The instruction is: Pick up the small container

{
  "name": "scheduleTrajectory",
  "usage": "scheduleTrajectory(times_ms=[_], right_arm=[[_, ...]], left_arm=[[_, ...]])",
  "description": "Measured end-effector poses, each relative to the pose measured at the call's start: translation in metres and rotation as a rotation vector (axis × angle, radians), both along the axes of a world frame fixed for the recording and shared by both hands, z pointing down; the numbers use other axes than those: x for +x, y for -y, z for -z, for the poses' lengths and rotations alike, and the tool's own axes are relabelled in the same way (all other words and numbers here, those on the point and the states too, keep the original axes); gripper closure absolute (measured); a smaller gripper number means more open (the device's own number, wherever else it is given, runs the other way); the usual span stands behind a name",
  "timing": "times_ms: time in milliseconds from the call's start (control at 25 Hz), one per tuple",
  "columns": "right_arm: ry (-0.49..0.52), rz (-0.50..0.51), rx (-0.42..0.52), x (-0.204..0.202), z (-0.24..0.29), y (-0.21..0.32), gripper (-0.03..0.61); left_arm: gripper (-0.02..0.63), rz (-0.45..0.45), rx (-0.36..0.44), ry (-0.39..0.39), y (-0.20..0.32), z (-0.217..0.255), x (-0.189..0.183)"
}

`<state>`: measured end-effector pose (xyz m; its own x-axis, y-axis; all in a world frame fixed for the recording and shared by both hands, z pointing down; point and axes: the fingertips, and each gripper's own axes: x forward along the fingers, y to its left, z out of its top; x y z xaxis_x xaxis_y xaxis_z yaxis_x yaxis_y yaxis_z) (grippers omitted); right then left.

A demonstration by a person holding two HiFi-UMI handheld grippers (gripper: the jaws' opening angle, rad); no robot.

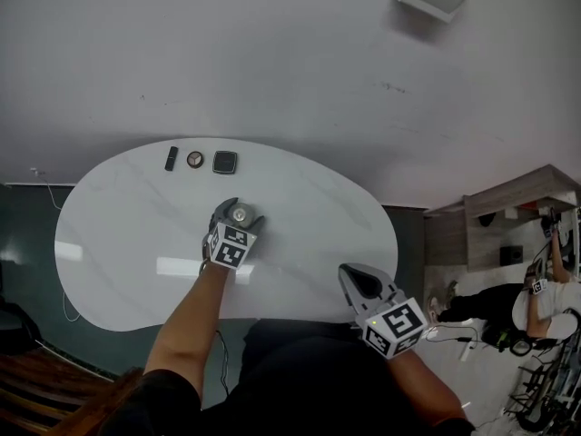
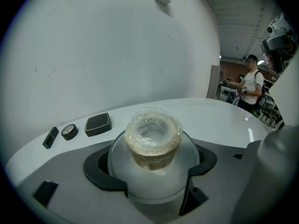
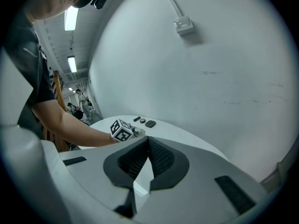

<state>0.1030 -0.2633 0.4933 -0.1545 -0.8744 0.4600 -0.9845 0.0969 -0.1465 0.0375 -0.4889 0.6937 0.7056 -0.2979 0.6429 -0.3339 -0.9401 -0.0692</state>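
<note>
The small container (image 1: 241, 213) is a clear domed pot with a tan, film-wrapped round top (image 2: 152, 139). It stands on the white oval table (image 1: 118, 243) near the middle. My left gripper (image 1: 239, 209) reaches over the table, and its jaws stand wide on either side of the container (image 2: 152, 166). The dark pads (image 2: 103, 171) flank the clear base, and I see no squeeze on it. My right gripper (image 1: 361, 280) hangs off the table's near right edge. Its ribbed pads (image 3: 148, 141) meet at the tips with nothing between them.
Three small dark items lie in a row at the table's far edge: a black bar (image 1: 171, 158), a round case (image 1: 195, 159) and a square case (image 1: 224, 162). Shelving (image 1: 517, 207) and people stand to the right. A white wall rises behind the table.
</note>
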Motion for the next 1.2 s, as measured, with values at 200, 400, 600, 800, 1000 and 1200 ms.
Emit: scheduleTrajectory(times_ms=[200, 400, 600, 800, 1000, 1200], right_arm=[[0.006, -0.035, -0.006, 0.009, -0.001, -0.006, 0.581], [0.007, -0.058, 0.008, 0.017, 0.001, -0.009, 0.581], [0.019, -0.072, 0.031, 0.023, 0.005, -0.017, 0.581], [0.033, -0.067, 0.057, 0.03, 0.009, -0.02, 0.581], [0.047, -0.034, 0.074, 0.034, 0.009, -0.027, 0.581], [0.062, 0.021, 0.097, 0.038, 0.009, -0.027, 0.581]], left_arm=[[0.263, -0.035, 0.014, -0.013, 0.002, 0.002, 0.006], [0.264, -0.041, 0.006, -0.006, 0.002, 0.001, 0.008], [0.265, -0.021, -0.033, 0.037, -0.001, 0.0, 0.009], [0.265, -0.02, -0.04, 0.059, -0.012, 0.009, 0.014], [0.264, -0.021, -0.015, 0.03, -0.027, 0.035, 0.021], [0.265, 0.008, -0.002, -0.005, -0.047, 0.067, 0.019]])
